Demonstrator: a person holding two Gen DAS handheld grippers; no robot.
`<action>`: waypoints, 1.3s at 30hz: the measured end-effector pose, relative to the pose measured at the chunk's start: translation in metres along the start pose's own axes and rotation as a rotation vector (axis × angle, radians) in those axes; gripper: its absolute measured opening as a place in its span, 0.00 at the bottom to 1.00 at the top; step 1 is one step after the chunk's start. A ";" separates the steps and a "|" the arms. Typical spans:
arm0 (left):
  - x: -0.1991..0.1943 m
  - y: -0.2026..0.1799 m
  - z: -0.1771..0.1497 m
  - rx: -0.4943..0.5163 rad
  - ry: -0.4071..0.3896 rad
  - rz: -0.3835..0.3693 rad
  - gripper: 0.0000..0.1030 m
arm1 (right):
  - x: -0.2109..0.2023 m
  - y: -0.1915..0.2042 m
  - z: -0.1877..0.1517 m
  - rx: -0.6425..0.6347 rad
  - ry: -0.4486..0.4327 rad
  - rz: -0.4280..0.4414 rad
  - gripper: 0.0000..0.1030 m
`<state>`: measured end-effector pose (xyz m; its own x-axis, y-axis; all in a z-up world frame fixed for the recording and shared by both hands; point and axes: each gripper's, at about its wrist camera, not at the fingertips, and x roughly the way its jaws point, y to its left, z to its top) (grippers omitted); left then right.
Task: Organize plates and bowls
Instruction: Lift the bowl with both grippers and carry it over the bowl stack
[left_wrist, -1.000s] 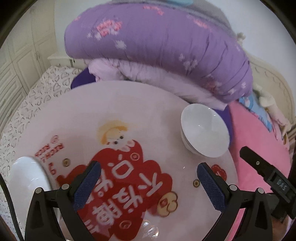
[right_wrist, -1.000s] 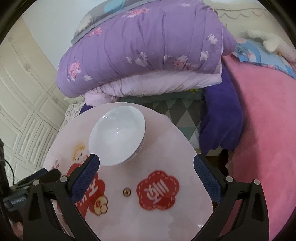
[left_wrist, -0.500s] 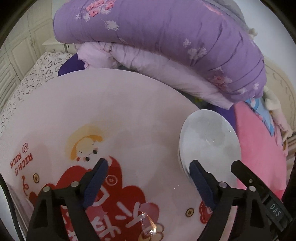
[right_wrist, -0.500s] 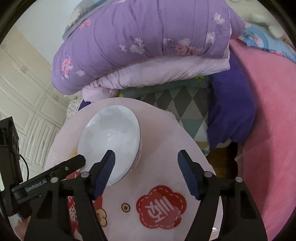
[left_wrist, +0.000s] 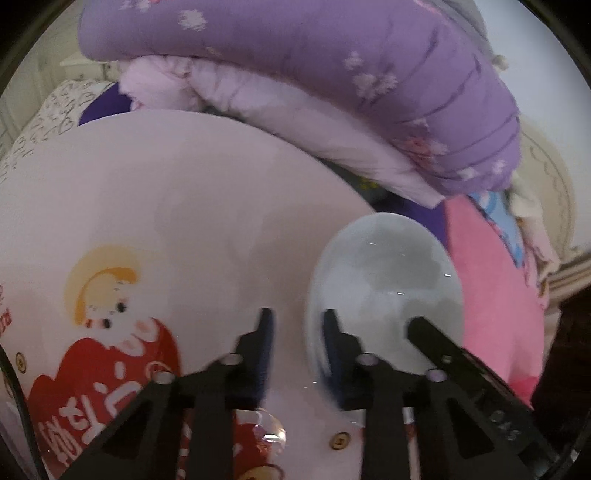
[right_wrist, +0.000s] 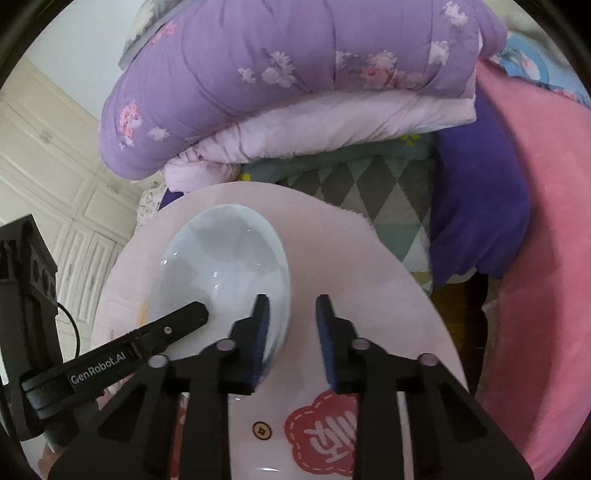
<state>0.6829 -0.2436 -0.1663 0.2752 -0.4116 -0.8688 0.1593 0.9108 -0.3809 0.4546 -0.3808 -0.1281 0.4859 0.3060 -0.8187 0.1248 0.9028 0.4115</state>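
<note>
Bowl (right_wrist: 221, 266) on the round table (right_wrist: 369, 280), near its far edge. Left gripper (left_wrist: 297, 321) and right gripper (right_wrist: 290, 306) each narrowed, straddling opposite rim sections, not visibly clamped. Close evenly on both sides; lift level, avoiding tilt or slip.

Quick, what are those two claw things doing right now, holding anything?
Left gripper: partly open, straddling the near rim of the white bowl, not clamped.
Right gripper: partly open, straddling the same bowl's opposite rim, not clamped.
</note>
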 end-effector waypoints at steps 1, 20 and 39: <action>0.001 -0.002 0.000 0.005 0.001 -0.004 0.07 | 0.000 0.002 0.000 -0.001 0.001 0.004 0.14; -0.070 0.022 -0.036 -0.022 -0.059 -0.007 0.07 | -0.023 0.047 -0.021 -0.056 -0.010 0.010 0.13; -0.227 0.108 -0.101 -0.094 -0.196 0.015 0.07 | -0.048 0.169 -0.067 -0.237 0.002 0.076 0.13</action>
<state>0.5416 -0.0483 -0.0426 0.4572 -0.3880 -0.8003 0.0675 0.9124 -0.4038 0.3950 -0.2223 -0.0460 0.4845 0.3759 -0.7899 -0.1188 0.9229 0.3664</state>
